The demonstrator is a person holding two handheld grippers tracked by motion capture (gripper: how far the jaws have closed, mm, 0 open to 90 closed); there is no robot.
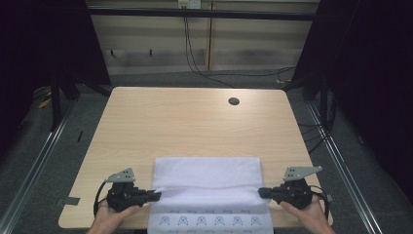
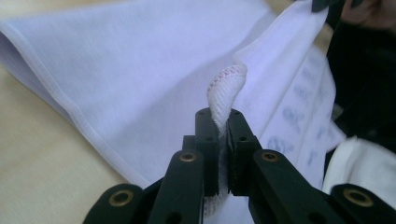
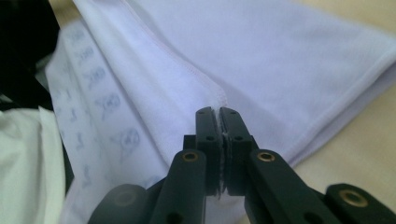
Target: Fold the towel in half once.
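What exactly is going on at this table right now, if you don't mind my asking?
A person is folding a white towel on the wooden table with a gripper in each hand. The left gripper is shut on the towel's left edge and the right gripper on its right edge, cloth pinched between each pair of jaws. The far part lies flat and doubled on the table, while the near part with a row of small blue prints hangs over the table's near edge.
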